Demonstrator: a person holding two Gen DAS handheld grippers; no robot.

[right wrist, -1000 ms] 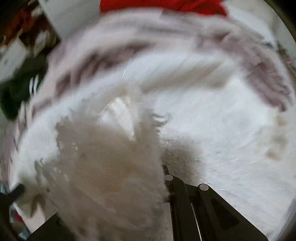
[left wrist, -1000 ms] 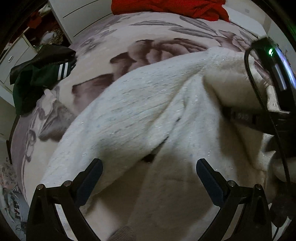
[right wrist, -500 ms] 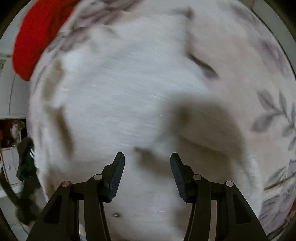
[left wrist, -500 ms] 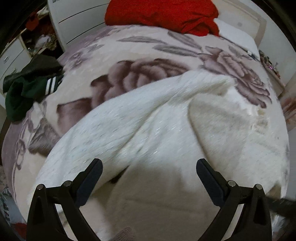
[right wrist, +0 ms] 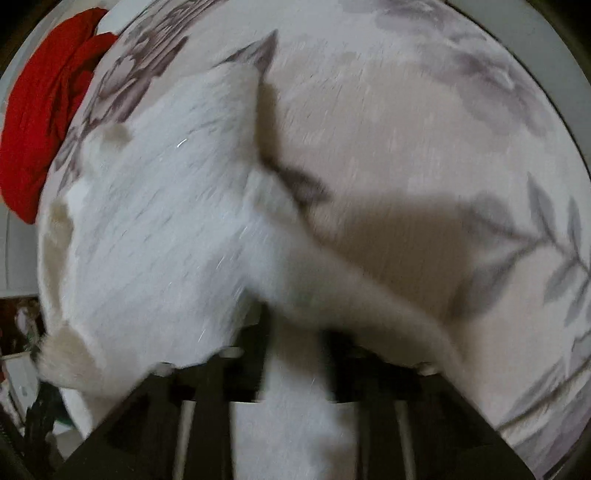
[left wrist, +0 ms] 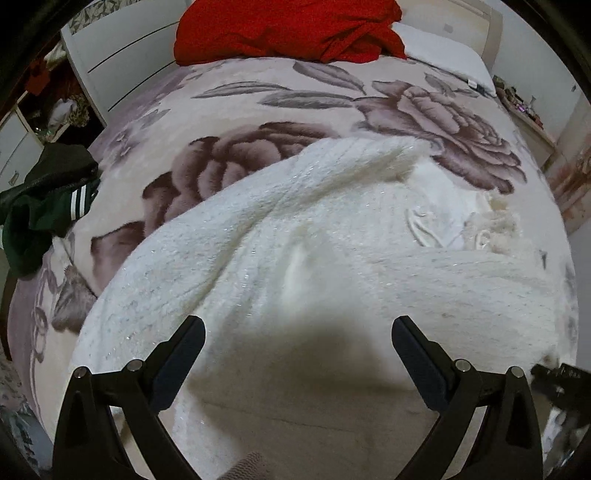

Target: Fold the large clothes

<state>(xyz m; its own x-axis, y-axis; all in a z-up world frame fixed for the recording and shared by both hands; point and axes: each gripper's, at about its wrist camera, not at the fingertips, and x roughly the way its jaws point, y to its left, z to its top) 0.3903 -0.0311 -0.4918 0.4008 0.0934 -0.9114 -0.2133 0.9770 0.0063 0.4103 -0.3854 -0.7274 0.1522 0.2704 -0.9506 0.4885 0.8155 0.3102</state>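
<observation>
Seen from above at a steep angle: white sweater (left wrist: pixel 295 258), thick and fluffy, with a nubbly knit flecked by tiny glinting threads. Spread in a broad, rumpled mound across the near half of a bed. One long rounded fold running up and away to a soft ridge; a smoother white patch with looped cord and a ragged, tufted edge towards the right.

Underneath, a plush blanket (left wrist: pixel 240 110), pale cream, printed with large grey-mauve roses and slender leaves. At the far end of the bed, a crumpled red cloth (left wrist: pixel 288 29), bright and finely creased. On the left edge, a heap of dark green clothing (left wrist: pixel 37 218) with three white stripes. Beyond it, a white cabinet (left wrist: pixel 122 48) with flat fronts.

Left gripper (left wrist: pixel 297 326): black angular fingers spread wide, hovering over the sweater, nothing between them, a dark shadow on the knit below.

Right gripper (right wrist: pixel 293 332): heavily blurred, jaws just closing in, a strip of the white sweater filling the narrow gap from finger to finger and apparently pinched there. More of the fluffy knit draped over the left finger, trailing off across the blanket.
</observation>
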